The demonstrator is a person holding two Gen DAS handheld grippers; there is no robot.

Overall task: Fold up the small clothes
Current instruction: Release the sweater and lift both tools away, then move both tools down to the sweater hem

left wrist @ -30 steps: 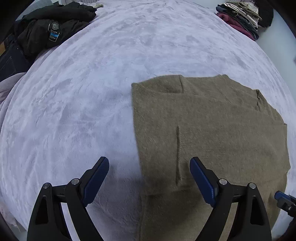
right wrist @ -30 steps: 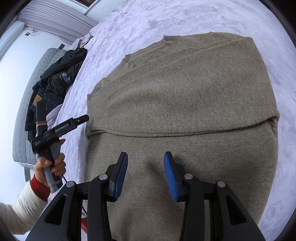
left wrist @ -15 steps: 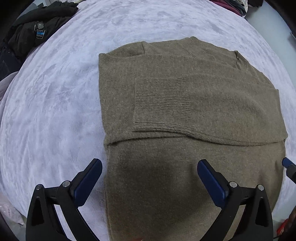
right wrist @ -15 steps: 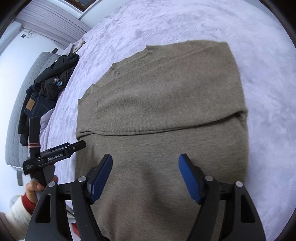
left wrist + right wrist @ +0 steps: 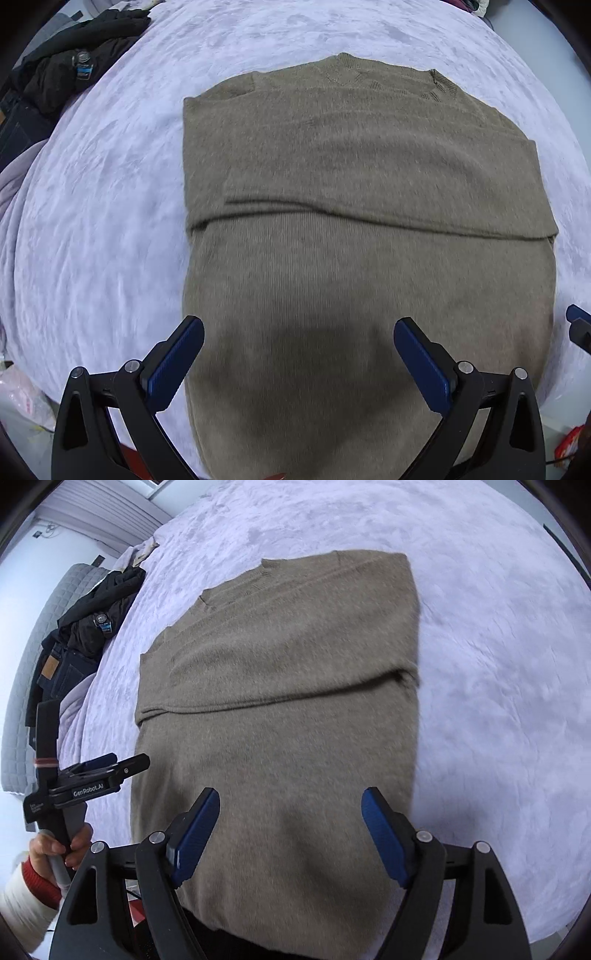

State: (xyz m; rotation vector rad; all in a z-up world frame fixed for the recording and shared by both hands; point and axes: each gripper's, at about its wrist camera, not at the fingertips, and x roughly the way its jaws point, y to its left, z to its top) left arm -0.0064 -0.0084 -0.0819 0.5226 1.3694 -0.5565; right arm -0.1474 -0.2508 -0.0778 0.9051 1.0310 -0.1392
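Left wrist view showed the left gripper (image 5: 298, 360) with its jaws fully apart above the near half of the brown sweater (image 5: 362, 229), nothing between the pads. The right gripper (image 5: 290, 836) likewise stood with jaws apart over the sweater's near half, gripping nothing; its jaws had just been opening within the last second and then settled. The sweater lay flat on the lilac bedspread (image 5: 110, 221), collar at the far end. Both sleeves appeared folded inward across the chest, their lower edges forming one crosswise ridge about midway down the body. The side edges looked straight and roughly parallel. Judged state of work: sleeve folds done and released; the lengthwise fold, hem toward collar, not yet made, and the hem lies close to the bed's near edge, partly out of view. A person's hand (image 5: 61, 849) held the left tool's handle at the left edge of the right wrist view. A heap of dark clothes (image 5: 92, 620) lay well apart at the far left of the bed.
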